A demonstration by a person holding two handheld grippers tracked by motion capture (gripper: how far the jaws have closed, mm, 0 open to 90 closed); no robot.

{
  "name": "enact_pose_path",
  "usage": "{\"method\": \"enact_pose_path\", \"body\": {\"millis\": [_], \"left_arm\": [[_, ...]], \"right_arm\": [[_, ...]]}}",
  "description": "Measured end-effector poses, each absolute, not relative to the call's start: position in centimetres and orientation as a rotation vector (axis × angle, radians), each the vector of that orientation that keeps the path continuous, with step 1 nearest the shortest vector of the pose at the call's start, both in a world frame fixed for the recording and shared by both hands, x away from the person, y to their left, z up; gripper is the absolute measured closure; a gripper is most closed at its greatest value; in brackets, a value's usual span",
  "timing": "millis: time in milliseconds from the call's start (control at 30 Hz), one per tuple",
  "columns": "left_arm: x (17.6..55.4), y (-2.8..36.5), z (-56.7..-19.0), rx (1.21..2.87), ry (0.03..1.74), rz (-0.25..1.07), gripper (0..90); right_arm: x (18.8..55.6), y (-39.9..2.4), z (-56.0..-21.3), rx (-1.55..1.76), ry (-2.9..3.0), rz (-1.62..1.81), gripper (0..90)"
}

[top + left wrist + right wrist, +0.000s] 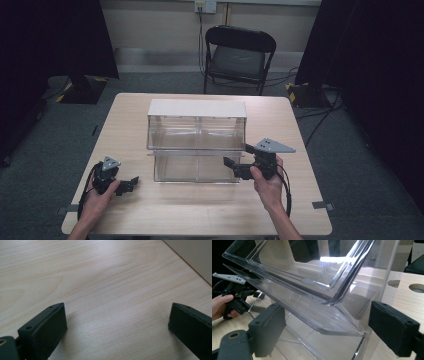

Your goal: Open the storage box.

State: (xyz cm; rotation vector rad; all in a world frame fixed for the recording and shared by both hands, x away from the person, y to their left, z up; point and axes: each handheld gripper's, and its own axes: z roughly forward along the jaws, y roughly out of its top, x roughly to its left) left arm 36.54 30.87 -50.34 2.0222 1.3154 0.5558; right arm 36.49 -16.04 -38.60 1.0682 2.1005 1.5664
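Note:
A clear plastic bin cabinet (pixel 196 140) with a white top (pixel 196 108) stands in the middle of the wooden table (pixel 200 210). It has two tiers, and the upper bin (pixel 312 290) tilts outward at the front. My right gripper (pixel 239 156) is at the cabinet's front right corner. Its jaws stand apart on either side of the tilted bin's lower lip (pixel 337 327), and the pads are off the plastic. My left gripper (pixel 131 183) rests low over the table at the front left. It is open over bare wood (pixel 117 290), clear of the cabinet.
A black folding chair (pixel 239 55) stands beyond the table's far edge. Dark curtains hang at both sides. Cables run across the grey floor at the right (pixel 320 120). Bare table lies in front of the cabinet between the person's two hands.

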Motion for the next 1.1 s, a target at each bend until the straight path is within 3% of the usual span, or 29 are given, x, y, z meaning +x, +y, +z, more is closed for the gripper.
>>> {"method": "enact_pose_path", "body": {"millis": [1100], "left_arm": [[36.53,30.86,-50.34,2.020,1.317,0.556,1.2]], "right_arm": [[36.45,-16.02,-38.60,1.067,2.098,1.563,13.6]]}}
